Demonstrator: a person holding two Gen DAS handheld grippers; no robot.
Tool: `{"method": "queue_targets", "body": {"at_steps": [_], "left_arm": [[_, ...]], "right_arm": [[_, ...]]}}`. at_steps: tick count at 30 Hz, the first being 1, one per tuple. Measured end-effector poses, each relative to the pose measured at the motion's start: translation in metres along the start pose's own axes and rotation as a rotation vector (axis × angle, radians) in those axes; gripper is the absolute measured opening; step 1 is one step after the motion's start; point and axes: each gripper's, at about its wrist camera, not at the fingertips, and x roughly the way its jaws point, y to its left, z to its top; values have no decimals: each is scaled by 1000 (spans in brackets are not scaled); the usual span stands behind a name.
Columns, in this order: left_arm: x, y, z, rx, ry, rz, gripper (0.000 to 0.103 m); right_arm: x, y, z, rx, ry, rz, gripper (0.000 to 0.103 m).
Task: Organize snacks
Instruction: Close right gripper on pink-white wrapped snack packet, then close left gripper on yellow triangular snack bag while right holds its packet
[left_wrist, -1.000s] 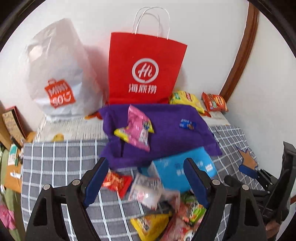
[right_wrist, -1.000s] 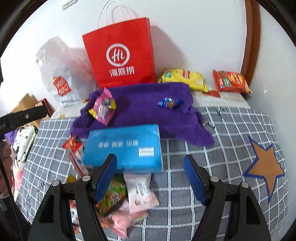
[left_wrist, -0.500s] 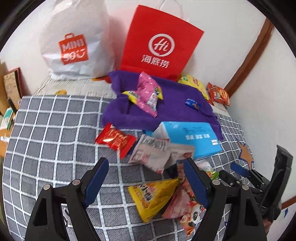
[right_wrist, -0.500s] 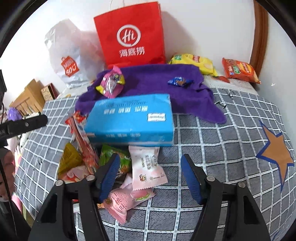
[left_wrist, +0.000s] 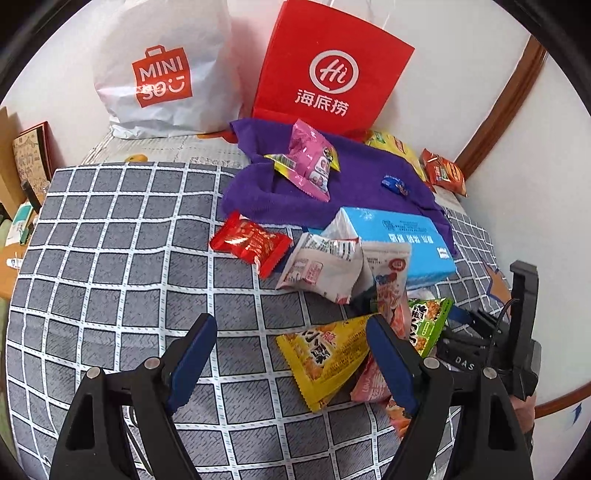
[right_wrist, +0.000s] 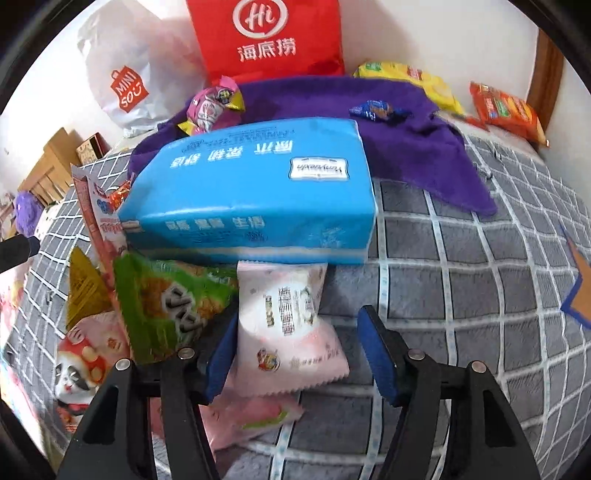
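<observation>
Left wrist view: left gripper (left_wrist: 286, 349) over the checked grey cover (left_wrist: 122, 258), fingers (left_wrist: 190, 356) set wide apart with only bare cover between them. Open checked ground on the far side of the red snack packet (left_wrist: 251, 243) from the blue tissue pack (left_wrist: 399, 240), running out to the cover's edge. Snack heap crowded against the blue tissue pack's near side: white packet (left_wrist: 325, 264), yellow triangular packet (left_wrist: 325, 356), green packet (left_wrist: 428, 321). Yellow triangular packet just inside one fingertip, touching or not cannot be told. Purple towel (left_wrist: 354, 184) behind the tissue pack, pink packet (left_wrist: 308, 162) and small blue candy (left_wrist: 395, 184) lying on it. Red paper bag (left_wrist: 328, 70) and white shopping bag (left_wrist: 166, 70) upright against the wall beyond the towel.

Right wrist view: right gripper (right_wrist: 295, 349) low over the pale pink packet (right_wrist: 286, 325), fingers (right_wrist: 378, 354) closing, the packet between them. One pad at the packet's edge, the other still clear of it. Packet's far end tucked against the blue tissue pack (right_wrist: 255, 192). Green packet (right_wrist: 166, 302) beside the pink one, under the tissue pack's near edge. Free checked cover (right_wrist: 461, 277) on the tissue pack's other side, out to an orange star patch (right_wrist: 580, 291).
</observation>
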Motion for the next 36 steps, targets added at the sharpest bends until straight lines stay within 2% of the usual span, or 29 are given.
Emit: {"method": "queue_targets", "body": {"at_steps": [1, 3, 10, 14, 20, 22, 28, 31, 33, 36], "left_arm": [[2, -1, -1, 2, 3, 1, 82], [4, 0, -2, 3, 9, -2, 82], [14, -3, -7, 14, 28, -1, 82], [24, -10, -12, 27, 47, -36, 82], [46, -25, -18, 46, 87, -27, 82], [52, -28, -19, 47, 89, -15, 82], [65, -27, -20, 21, 63, 1, 81], [69, -26, -20, 4, 43, -6, 73], [69, -25, -19, 5, 37, -19, 61], [63, -18, -19, -5, 23, 3, 60]], "right_arm": [[0, 2, 0, -18, 0, 4, 46], [-4, 5, -1, -50, -8, -5, 42], [-33, -18, -15, -19, -96, -110, 42], [-40, -42, -22, 26, -118, -178, 42], [-27, -58, -33, 79, -87, -174, 43], [-24, -57, -34, 81, -111, -180, 43], [-23, -59, -32, 96, -109, -169, 45], [-22, -61, -32, 105, -110, -157, 47], [-21, -63, -31, 117, -111, -155, 47], [-20, -61, -30, 111, -109, -163, 47]]}}
